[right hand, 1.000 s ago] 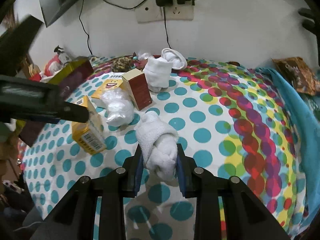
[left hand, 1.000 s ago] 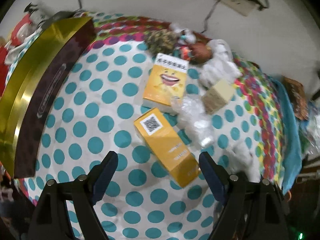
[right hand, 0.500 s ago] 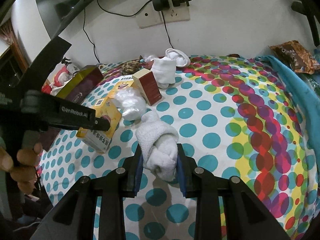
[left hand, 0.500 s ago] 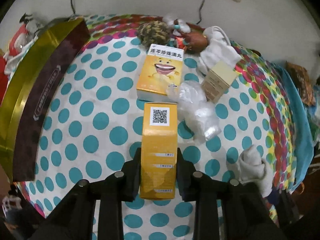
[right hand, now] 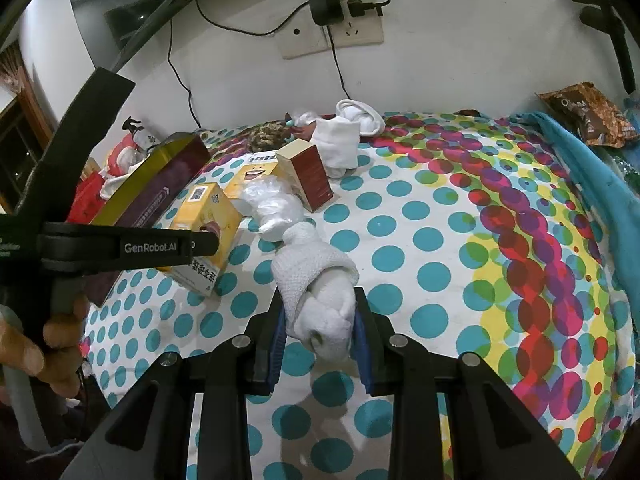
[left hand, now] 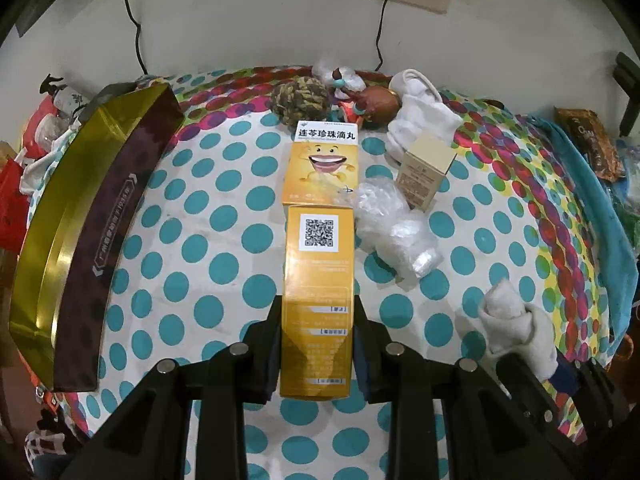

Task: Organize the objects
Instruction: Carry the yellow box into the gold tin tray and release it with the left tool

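Small print on the yellow box (left hand: 317, 300) blurred; brown snack packet (right hand: 592, 114) edge-cropped.

a long orange box (left hand: 318, 300) with a qr code lies lengthwise on the dotted cloth; a rolled white sock (right hand: 320, 300) lies nearby.

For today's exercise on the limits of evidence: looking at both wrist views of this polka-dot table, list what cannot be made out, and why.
- Left wrist view: near end of the long orange cardboard box sits between the left gripper fingers, its side faces covered.
- Left wrist view: small print on that box is too small to read.
- Right wrist view: underside of the rolled white sock, hidden by the right gripper.
- Both views: the gold and maroon tin's contents, lid shut.
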`<state>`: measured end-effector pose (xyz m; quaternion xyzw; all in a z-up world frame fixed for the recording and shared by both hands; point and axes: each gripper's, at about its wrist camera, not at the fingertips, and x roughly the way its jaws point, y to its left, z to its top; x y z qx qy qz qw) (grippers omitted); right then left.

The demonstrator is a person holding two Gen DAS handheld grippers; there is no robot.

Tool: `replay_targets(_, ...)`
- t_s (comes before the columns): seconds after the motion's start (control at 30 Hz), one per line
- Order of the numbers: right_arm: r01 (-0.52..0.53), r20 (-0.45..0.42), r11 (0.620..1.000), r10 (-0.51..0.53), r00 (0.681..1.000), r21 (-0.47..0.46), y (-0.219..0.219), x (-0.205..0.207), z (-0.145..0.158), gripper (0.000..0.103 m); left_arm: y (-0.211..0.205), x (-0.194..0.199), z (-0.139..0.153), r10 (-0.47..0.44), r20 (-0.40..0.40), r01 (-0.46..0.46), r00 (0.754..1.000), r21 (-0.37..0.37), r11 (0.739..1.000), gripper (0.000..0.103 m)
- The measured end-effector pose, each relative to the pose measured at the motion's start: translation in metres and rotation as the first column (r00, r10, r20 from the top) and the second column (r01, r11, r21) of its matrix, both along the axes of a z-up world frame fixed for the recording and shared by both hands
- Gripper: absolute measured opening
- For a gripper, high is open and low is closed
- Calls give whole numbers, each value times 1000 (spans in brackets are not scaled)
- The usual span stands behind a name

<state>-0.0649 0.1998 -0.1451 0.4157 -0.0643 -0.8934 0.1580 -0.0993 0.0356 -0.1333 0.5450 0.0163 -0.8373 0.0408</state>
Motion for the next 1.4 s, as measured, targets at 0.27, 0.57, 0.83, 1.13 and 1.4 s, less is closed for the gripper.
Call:
replay_targets(0.27, 18, 20, 1000, -19, 1000, 15, -10, -2, -3, 28, -20, 15, 24, -25, -89, 20, 996, -55, 998, 30)
replay_targets(0.57, 44, 35, 998, -45, 998, 48, -23, -6, -5, 28, -88, 26, 46, 44, -166, -58, 985, -84, 995, 30)
replay_targets(0.83, 64, 34, 996, -66, 997, 57, -30, -5, -1, 28, -165, 31, 61, 158, -216, -181, 964, -95, 979, 30)
replay_targets(1.13, 85, 53, 994, -88, 995, 63, -33, -2, -4, 28, -229, 31, 44, 255, -154, -271, 955, -91, 958, 30)
replay_targets(1.4, 106, 60, 992, -111, 992, 69, -34, -1, -5, 28, -243, 31, 13, 277, -62, -280, 959, -56, 958, 30)
